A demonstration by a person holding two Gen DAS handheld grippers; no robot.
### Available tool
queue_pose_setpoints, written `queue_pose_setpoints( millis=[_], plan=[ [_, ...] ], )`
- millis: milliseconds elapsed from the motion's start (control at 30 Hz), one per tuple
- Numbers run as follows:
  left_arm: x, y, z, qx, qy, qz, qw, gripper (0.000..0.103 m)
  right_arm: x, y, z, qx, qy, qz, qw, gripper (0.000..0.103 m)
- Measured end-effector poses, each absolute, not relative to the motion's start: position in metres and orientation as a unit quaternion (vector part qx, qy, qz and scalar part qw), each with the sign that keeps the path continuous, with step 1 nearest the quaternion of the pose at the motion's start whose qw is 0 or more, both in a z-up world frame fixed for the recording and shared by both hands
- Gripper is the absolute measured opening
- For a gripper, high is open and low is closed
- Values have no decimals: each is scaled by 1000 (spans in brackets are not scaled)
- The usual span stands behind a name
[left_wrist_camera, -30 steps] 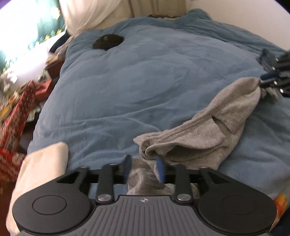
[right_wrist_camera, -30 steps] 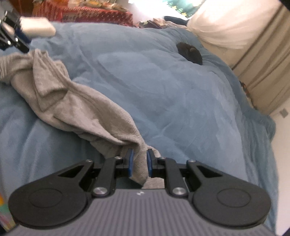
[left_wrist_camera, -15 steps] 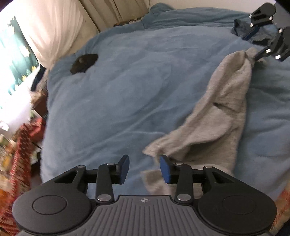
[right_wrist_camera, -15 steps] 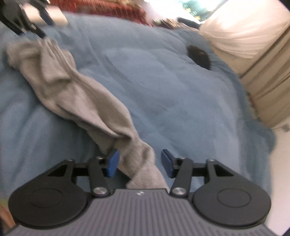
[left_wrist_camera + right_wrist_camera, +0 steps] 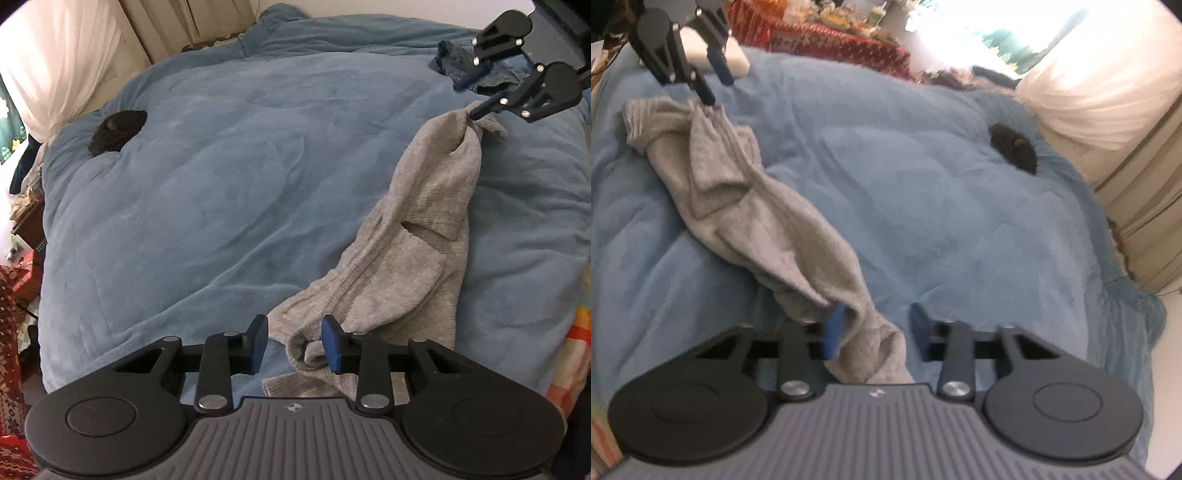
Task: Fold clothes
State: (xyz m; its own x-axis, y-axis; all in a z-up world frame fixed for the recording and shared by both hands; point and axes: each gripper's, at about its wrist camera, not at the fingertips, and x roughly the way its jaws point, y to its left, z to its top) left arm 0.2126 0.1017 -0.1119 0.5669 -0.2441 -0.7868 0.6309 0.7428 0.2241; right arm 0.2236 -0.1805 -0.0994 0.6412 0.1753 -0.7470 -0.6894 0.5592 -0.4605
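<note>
Left wrist: left gripper (image 5: 294, 344) closing, unclamped, around grey garment (image 5: 413, 240); right gripper (image 5: 875, 330) likewise closing loosely.

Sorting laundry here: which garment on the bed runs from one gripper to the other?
The grey knit one; the crumpled blue denim piece lies apart, farther back.

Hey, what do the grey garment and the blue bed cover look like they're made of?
Grey garment: likely a soft knit, cotton-like, matte; fine vertical ribbing shows and it drapes limply. Blue cover: seems a plush fleece or velour, faintly sheeny; brushed nap and puffy folds suggest padding underneath.
</note>
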Motion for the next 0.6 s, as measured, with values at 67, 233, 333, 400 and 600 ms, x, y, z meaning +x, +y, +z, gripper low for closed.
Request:
queue_pose_setpoints(
  millis=[67, 233, 333, 400, 600],
  plan=[
    [213, 104, -112, 246, 390, -259, 849, 33, 227, -179, -105, -393, 337, 268, 813, 29],
    [220, 108, -114, 233, 408, -277, 838, 24, 229, -172, -116, -409, 341, 279, 799, 23],
    [225, 107, -118, 233, 417, -284, 831, 24, 230, -168, -120, -418, 341, 282, 794, 12],
    [230, 109, -121, 228, 426, -284, 828, 24, 230, -166, -122, -419, 342, 285, 792, 8],
    [242, 112, -130, 224, 455, -287, 812, 25, 229, -166, -119, -414, 345, 287, 792, 6]
  ],
)
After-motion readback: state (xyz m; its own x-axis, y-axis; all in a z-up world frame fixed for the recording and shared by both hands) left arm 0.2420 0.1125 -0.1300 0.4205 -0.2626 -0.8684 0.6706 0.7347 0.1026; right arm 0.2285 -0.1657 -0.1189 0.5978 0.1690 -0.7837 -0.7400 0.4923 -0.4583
